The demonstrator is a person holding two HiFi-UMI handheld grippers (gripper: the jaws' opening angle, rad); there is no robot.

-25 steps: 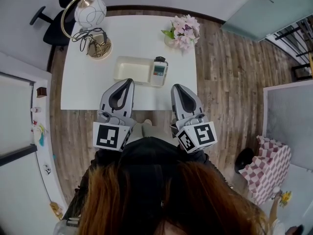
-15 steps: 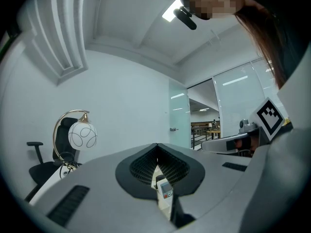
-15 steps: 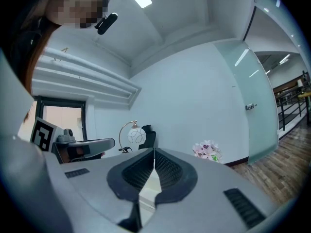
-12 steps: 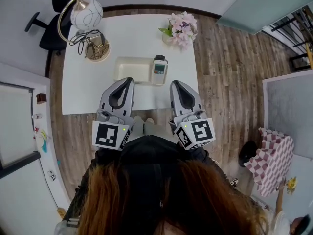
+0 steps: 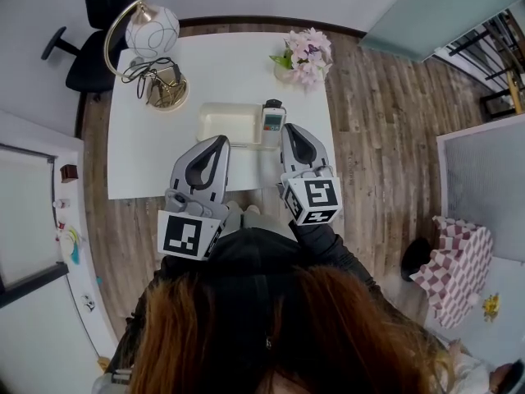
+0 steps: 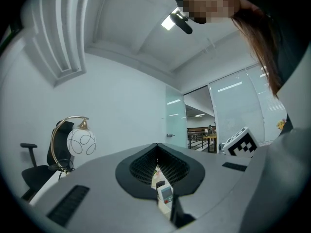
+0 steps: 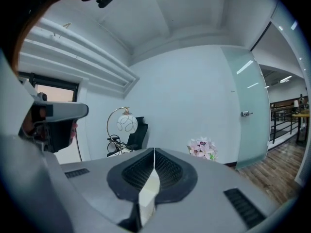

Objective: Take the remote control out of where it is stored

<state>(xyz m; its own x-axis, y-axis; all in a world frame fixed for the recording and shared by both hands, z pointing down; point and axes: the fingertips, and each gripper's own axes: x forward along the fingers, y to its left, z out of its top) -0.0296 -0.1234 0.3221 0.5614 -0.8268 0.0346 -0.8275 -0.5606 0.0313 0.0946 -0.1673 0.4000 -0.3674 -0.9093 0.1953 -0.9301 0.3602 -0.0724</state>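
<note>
Far to the left of the tray (image 5: 225, 125) and a bit behind it stands a lamp (image 5: 152, 27) with a round white shade. My left tool (image 5: 220, 139) hangs over the white worktop (image 5: 148, 154), just in front of the tray. Its two jaws are pressed together at the tips, and there is nothing between them. The tray is cream and shallow, and it looks empty.

The remote control (image 5: 272, 119) is at the right end of the tray, right up against it. It is small and pale, with a little screen near the top and tiny coloured buttons under it. There is a dark bit at its far end. I cannot tell if a holder goes around it.

My right tool (image 5: 289, 128) is just to the right of the tray, close beside the remote control. Its jaws are pressed together too, and it holds nothing. Pink flowers (image 5: 308, 56) sit behind the tray, off to the right.

I think the job has only just begun. The remote control has not been taken out yet. I have to spread the jaws, pinch it and lift it away.
</note>
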